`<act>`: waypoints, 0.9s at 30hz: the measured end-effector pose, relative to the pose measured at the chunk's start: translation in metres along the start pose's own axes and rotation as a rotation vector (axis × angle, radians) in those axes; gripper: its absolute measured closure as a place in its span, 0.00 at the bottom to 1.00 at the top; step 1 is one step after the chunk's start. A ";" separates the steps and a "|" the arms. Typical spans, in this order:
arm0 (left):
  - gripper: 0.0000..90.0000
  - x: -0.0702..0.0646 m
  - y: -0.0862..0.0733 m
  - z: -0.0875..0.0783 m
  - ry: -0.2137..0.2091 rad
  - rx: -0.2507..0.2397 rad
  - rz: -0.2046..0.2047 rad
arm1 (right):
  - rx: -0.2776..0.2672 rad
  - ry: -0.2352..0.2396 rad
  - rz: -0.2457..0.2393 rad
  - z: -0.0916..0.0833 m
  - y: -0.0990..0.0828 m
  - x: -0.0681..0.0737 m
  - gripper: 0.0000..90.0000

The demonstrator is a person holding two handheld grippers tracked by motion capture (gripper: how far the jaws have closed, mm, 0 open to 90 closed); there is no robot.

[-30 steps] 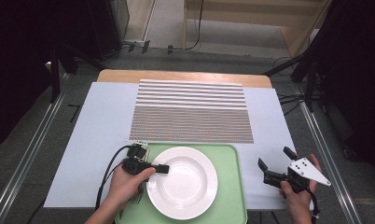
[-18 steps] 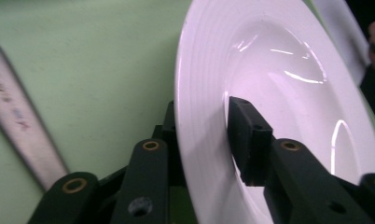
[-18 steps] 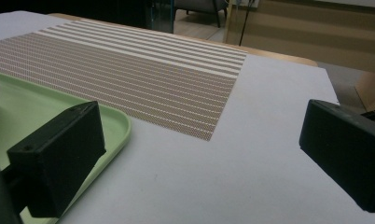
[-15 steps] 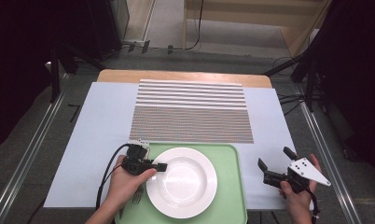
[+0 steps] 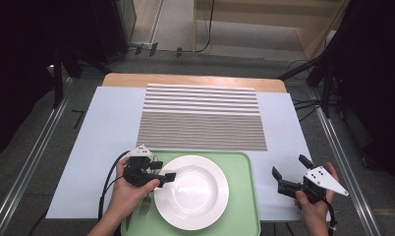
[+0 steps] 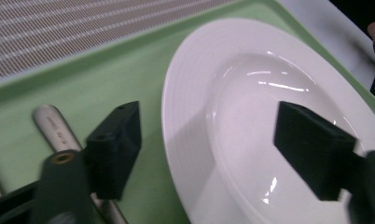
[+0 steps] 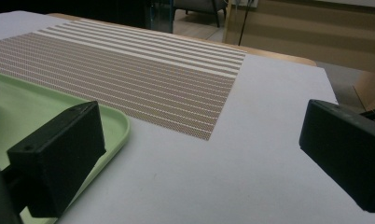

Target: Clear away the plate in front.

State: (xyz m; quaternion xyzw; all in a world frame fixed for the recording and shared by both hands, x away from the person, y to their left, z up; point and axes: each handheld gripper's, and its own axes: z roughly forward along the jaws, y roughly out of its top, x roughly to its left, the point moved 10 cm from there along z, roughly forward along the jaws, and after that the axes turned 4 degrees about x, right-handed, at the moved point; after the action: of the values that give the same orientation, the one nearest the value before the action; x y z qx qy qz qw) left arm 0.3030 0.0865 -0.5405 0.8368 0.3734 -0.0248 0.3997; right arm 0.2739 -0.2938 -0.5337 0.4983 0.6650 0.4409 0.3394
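Note:
A white plate (image 5: 191, 191) lies on a pale green tray (image 5: 242, 196) at the table's near edge. My left gripper (image 5: 165, 174) is at the plate's left rim. In the left gripper view its jaws have just been opening: the left gripper (image 6: 213, 135) stands open, with the rim of the plate (image 6: 269, 79) between the pads and neither pad touching it. My right gripper (image 5: 290, 167) is held open over the white table cover, right of the tray. In the right gripper view the right gripper (image 7: 204, 144) has nothing between its pads.
A fork (image 5: 144, 204) lies on the tray left of the plate, under the left hand, and a metal handle (image 6: 55, 128) shows beside the left jaw. A striped brown placemat (image 5: 201, 118) covers the table's middle behind the tray. The tray's corner (image 7: 45, 107) sits left of the right gripper.
The left gripper's jaws have spread apart at the plate's left rim. The plate stays where it was. The right hand has kept still.

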 end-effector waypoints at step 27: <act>0.00 0.026 0.009 -0.067 0.137 -0.316 0.161 | 0.007 0.000 0.003 0.002 -0.001 0.001 0.00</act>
State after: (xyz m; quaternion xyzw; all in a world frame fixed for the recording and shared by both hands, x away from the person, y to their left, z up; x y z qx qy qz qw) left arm 0.3102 0.1449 -0.4978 0.7906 0.3310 0.1232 0.5003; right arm 0.2747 -0.2923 -0.5353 0.5005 0.6658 0.4390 0.3368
